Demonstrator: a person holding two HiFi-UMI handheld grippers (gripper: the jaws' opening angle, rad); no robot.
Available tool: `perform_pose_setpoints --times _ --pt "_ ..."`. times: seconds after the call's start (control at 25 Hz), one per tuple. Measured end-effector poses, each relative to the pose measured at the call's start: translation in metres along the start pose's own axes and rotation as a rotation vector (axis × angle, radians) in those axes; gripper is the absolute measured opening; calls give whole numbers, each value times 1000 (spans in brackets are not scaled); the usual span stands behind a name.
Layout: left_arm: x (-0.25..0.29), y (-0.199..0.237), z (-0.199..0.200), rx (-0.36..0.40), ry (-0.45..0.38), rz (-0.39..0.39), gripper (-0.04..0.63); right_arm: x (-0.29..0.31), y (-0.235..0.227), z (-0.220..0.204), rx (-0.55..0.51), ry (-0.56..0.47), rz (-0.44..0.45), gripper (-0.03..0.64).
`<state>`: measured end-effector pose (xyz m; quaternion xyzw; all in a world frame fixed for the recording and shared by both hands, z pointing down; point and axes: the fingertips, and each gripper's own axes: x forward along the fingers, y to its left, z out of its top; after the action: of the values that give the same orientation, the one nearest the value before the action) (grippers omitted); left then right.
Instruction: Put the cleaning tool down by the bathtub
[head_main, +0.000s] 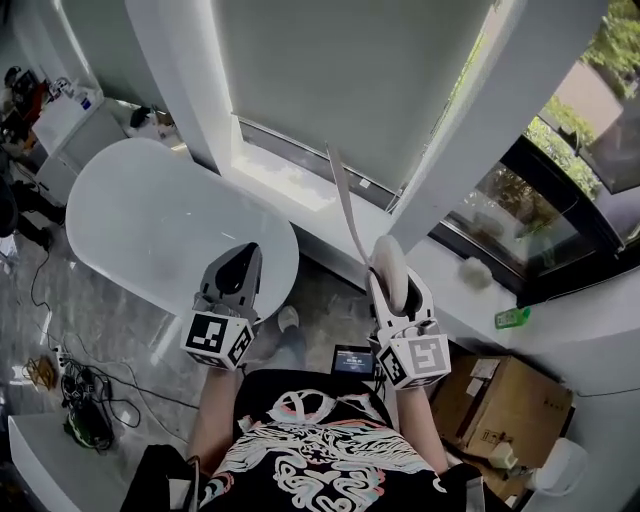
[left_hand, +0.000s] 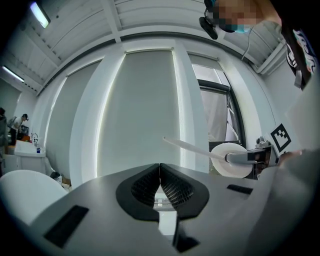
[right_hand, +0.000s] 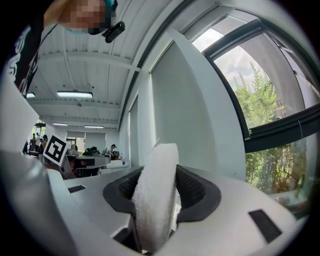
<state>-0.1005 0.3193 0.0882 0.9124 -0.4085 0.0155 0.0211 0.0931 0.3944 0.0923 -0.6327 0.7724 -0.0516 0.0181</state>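
Observation:
The cleaning tool (head_main: 388, 268) is a white round pad with a long pale handle (head_main: 344, 205) that sticks up toward the window. My right gripper (head_main: 392, 285) is shut on the pad (right_hand: 155, 200), which stands on edge between the dark jaws. From the left gripper view the pad (left_hand: 230, 160) and its handle show at the right. My left gripper (head_main: 236, 272) is shut with nothing in it, its jaws (left_hand: 160, 184) meeting at the tips. It hovers over the near end of the white oval bathtub (head_main: 140, 215), which lies to the left of the tool.
A drawn grey blind (head_main: 350, 80) and white pillars stand behind the tub. A dark window sill (head_main: 520, 280) runs right. A cardboard box (head_main: 505, 400) sits at the lower right. Cables (head_main: 85, 395) lie on the marble floor at the left, beside a white cabinet (head_main: 65, 125).

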Motion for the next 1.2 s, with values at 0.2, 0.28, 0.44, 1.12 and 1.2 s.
perform_pose_setpoints --times 0.2,0.28,0.44,1.12,1.2 --pt "68 56 3 -18 -2 -2 17 79 -17 2 -1 20 -2 196" --pt "94 77 4 -23 3 -12 17 111 -21 6 -3 28 -12 196" --pt "146 115 2 -31 21 -32 17 169 -30 2 1 45 -11 196" --pt "242 207 -8 -53 32 -42 17 285 -50 10 51 24 17 196" --pt "247 216 -10 -62 33 -24 17 295 -53 7 60 30 28 196"
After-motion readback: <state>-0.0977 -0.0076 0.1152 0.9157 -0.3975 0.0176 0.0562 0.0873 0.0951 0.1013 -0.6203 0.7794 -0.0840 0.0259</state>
